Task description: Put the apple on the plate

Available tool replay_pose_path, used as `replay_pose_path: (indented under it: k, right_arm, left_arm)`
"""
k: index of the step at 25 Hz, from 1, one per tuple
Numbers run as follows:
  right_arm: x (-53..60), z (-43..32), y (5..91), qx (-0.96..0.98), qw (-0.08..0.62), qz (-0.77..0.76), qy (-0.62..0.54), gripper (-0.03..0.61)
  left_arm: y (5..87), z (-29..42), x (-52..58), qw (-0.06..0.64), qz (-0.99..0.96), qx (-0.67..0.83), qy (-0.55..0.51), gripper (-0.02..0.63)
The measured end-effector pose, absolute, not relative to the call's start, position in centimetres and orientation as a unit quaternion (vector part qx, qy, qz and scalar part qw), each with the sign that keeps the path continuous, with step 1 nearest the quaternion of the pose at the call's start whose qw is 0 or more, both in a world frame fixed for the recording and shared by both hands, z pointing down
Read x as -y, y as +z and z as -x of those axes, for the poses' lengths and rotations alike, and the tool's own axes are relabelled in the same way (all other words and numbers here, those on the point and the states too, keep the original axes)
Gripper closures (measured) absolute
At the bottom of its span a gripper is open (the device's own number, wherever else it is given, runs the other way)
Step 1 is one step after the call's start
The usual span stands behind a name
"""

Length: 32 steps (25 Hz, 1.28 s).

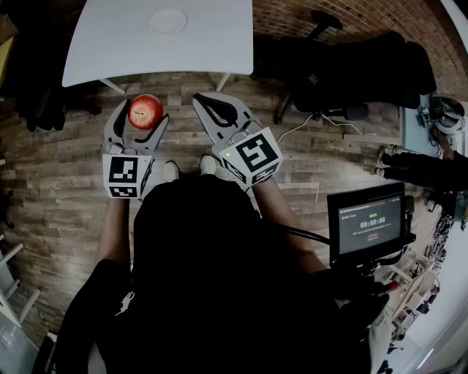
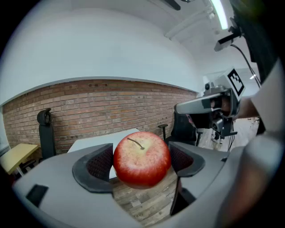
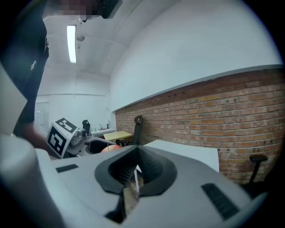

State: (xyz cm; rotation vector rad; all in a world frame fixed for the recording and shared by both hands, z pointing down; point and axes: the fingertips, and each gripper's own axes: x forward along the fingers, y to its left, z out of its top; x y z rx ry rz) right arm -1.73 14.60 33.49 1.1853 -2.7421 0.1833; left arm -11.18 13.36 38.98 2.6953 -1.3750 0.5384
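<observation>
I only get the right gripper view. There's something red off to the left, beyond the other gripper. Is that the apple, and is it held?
Observer: Yes, the left gripper view shows the left gripper closed on the apple, a pad on each side.
Operator: Where's the plate?
Observer: The head view shows the plate on the white table, ahead of the apple.
Operator: Is the apple over the table yet?
Observer: No, in the head view it hangs over the wood floor, short of the table's near edge.

A workroom or lab — brick wall (image 2: 111, 107), white table (image 1: 131, 40), swivel chair (image 1: 351, 69), timer screen (image 1: 369, 223).
</observation>
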Motion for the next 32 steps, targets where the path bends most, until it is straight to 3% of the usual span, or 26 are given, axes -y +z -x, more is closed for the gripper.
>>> replay_pose_path:
  k: [19,32]
  right_arm:
    - [-15.3,-2.4,34.6,0.904,0.038,-0.415,0.100,0.575]
    - [-15.4,-6.9,35.2,0.913,0.048,-0.394,0.094,0.575]
  left_arm:
    - [39.4,9.0,-13.6,0.044,-0.878,0.445,0.171,0.215]
    - [39.3,5.4,-13.9,0.045,-0.865,0.465,0.184,0.215]
